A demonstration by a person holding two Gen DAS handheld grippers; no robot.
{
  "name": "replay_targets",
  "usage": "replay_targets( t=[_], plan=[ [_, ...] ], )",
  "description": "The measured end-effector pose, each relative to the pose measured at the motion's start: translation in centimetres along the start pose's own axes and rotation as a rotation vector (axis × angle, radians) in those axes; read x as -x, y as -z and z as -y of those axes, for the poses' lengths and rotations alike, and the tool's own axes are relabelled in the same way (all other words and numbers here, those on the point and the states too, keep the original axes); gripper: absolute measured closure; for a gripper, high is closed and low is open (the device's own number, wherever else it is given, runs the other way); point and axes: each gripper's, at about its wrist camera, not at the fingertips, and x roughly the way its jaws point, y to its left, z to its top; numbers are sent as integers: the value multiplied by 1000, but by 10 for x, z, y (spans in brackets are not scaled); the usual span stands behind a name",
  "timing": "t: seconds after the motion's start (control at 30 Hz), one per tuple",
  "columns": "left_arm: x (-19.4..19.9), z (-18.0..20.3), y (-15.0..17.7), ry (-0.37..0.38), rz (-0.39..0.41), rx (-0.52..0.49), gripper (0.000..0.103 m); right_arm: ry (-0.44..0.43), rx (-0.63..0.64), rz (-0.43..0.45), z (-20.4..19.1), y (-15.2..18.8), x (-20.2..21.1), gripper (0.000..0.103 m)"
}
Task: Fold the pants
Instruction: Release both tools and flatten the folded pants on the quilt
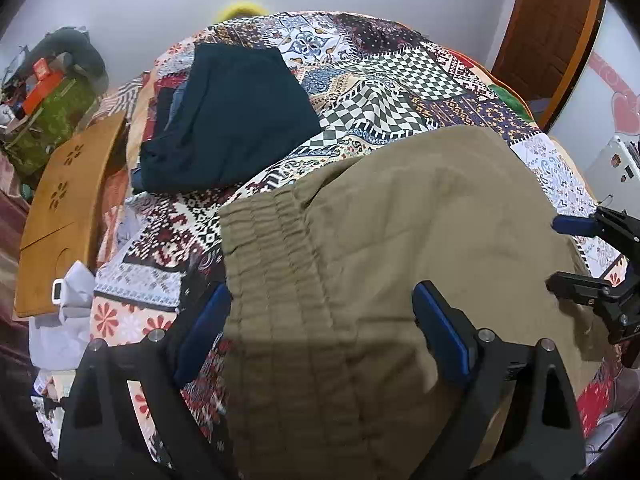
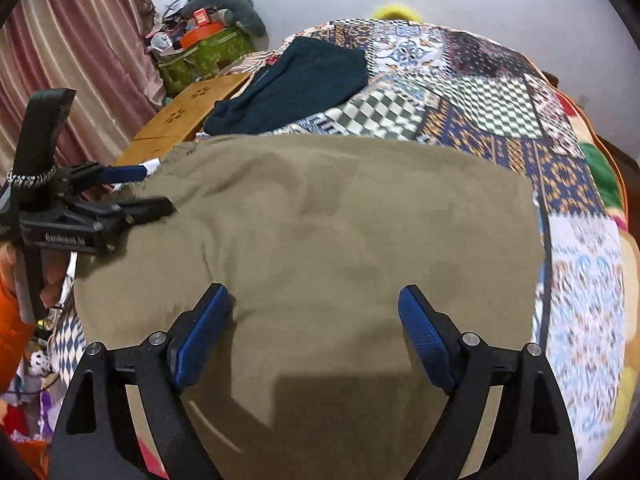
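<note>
Both claws stand spread with nothing pinched: your left gripper (image 1: 322,328) straddles the ribbed elastic waistband (image 1: 264,248), your right gripper (image 2: 314,334) hangs over the plain khaki cloth. The pants (image 2: 320,220) lie folded into a broad, soft, lightly creased slab on the patchwork quilt (image 1: 384,80). Judged step: between folds. Next, pinch an edge at each side. A dark folded garment (image 1: 236,116) sits beyond, apart.

Khaki pants (image 1: 380,248): folded, lying flat on the patchwork quilt (image 1: 392,76), elastic waistband at the left, near a folded dark garment (image 1: 236,120).
</note>
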Motion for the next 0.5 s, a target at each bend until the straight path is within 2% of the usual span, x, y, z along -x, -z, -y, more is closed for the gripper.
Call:
replay_targets(
  t=[0.23,0.5],
  plan=[
    [20,-5,22,-34,18,18,9,37,-9,-16,8,35,17,18],
    [41,-4,45,-87,64,16,9,45,-92,-2,20,68,32,17]
  ],
)
